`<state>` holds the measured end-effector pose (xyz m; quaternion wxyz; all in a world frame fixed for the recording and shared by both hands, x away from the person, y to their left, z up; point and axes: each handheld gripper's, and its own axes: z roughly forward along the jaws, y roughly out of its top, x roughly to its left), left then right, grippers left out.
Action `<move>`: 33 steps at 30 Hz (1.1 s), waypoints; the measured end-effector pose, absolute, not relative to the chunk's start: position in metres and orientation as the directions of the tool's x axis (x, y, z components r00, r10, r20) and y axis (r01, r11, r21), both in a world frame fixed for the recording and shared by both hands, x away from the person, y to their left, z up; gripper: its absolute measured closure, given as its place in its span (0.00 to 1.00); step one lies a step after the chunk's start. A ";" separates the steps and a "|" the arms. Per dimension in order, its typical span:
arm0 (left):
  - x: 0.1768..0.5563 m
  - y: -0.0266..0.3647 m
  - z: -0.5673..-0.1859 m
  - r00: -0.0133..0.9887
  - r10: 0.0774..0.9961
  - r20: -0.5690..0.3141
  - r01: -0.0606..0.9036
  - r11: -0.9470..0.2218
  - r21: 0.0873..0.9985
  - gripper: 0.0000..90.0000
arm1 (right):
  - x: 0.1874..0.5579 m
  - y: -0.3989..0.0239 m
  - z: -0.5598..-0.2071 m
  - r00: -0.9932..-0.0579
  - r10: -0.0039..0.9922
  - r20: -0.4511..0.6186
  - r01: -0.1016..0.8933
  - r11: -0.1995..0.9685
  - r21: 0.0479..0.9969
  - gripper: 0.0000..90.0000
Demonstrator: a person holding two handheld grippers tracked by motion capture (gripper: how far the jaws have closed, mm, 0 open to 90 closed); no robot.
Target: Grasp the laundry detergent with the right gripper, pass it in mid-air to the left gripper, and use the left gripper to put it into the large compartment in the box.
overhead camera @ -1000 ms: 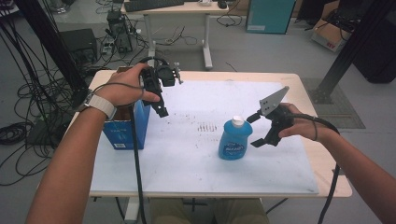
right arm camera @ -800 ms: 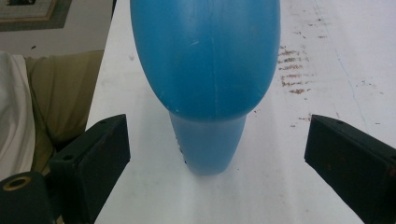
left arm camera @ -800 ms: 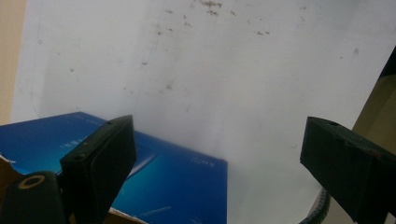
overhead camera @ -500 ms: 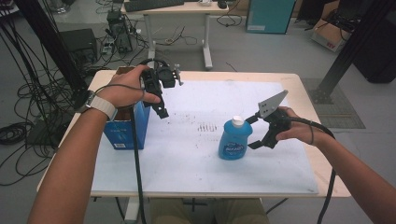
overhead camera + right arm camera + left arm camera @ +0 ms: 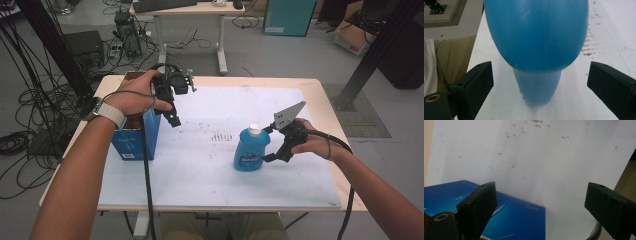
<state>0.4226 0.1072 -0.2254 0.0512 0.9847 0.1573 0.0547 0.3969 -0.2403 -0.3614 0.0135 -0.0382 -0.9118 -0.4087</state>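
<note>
bottle: blue plastic bottle (image 5: 251, 150) with white cap, upright on the white mat (image 5: 210, 165), right of centre; in the right gripper view its body (image 5: 536, 35) looms just ahead of the jaws
right gripper: right gripper (image 5: 274, 145) just beside the bottle's right side, tips pointing at it; grey three-cornered plate on top
right jaws: spread wide, one either side of the bottle's lower body in the right gripper view, gaps showing both sides, pads not pressing, nothing gripped
left gripper: left gripper (image 5: 172, 116) held above the mat's left part, next to the box, tips pointing down
left jaws: wide apart (image 5: 541, 202), nothing between them, bare mat beneath
box: blue carton (image 5: 135, 137) standing at the mat's left edge under the left hand (image 5: 135, 95); its blue face (image 5: 519, 220) shows behind the one jaw in the left gripper view
mat: white, small brown specks near the middle
table: light wood top (image 5: 320, 100), mat covers most of it
bottle vs box: well apart
</note>
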 end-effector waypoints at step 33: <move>0.423 0.109 -0.228 0.943 0.320 0.087 0.310 -0.944 0.118 0.13 | 0.396 -0.231 -0.382 -0.995 0.074 0.072 0.102 0.599 0.794 0.12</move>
